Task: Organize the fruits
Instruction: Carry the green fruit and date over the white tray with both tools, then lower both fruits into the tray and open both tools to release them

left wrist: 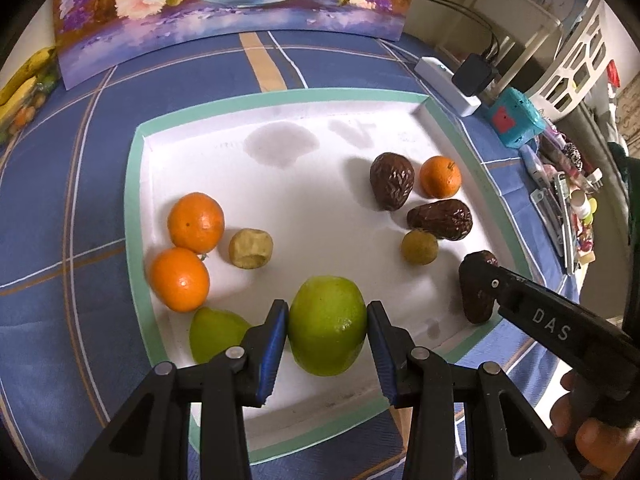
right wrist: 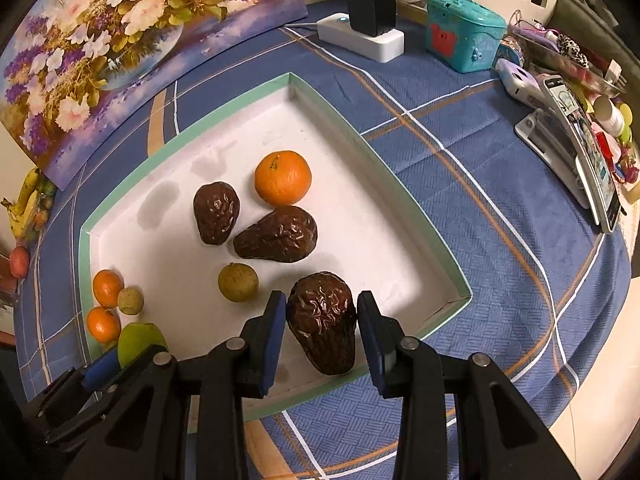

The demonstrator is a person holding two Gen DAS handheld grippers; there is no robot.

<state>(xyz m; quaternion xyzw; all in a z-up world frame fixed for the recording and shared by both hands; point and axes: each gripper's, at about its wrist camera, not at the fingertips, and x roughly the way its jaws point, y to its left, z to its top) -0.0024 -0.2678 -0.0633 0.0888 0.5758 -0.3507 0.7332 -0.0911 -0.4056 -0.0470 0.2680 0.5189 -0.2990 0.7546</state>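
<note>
**Green apple and brown avocado each bracketed by blue pads inside the white tray**

Green apple [left wrist: 327, 325] sitting between the blue pads [left wrist: 274, 347] of the left gripper [left wrist: 327, 350], both pads pressed against its sides, near the front edge of the white tray [left wrist: 280, 208]. Just left of it, a second green fruit [left wrist: 216, 334], partly hidden behind the left finger. Further left, two oranges [left wrist: 195, 222] [left wrist: 179, 279] touching each other beside the tray's mint-green rim, with a small tan fruit [left wrist: 251, 248], dented on top, close by.

Over on the right half of the tray, seen from the right wrist: wrinkled brown avocado [right wrist: 323, 322] standing between the fingers of the right gripper [right wrist: 322, 338], pads close at both flanks; cannot tell whether actually touching or only bracketing. Behind it, a small round olive-yellow fruit [right wrist: 238, 282], then two more brown avocados [right wrist: 216, 213] [right wrist: 278, 234] almost touching, and a third orange [right wrist: 283, 177] just beyond them. Greyish stains on the tray floor towards the back.

Underneath everything, a blue tablecloth [right wrist: 480, 184] with white and tan stripes. Propped at the back, a flower painting [right wrist: 100, 52]. Off to the right, a white power strip [right wrist: 362, 38] carrying a black charger [right wrist: 370, 6], next to a teal box [right wrist: 462, 36] and a heap of small clutter. Bananas [left wrist: 24, 80] at the far left edge.
</note>
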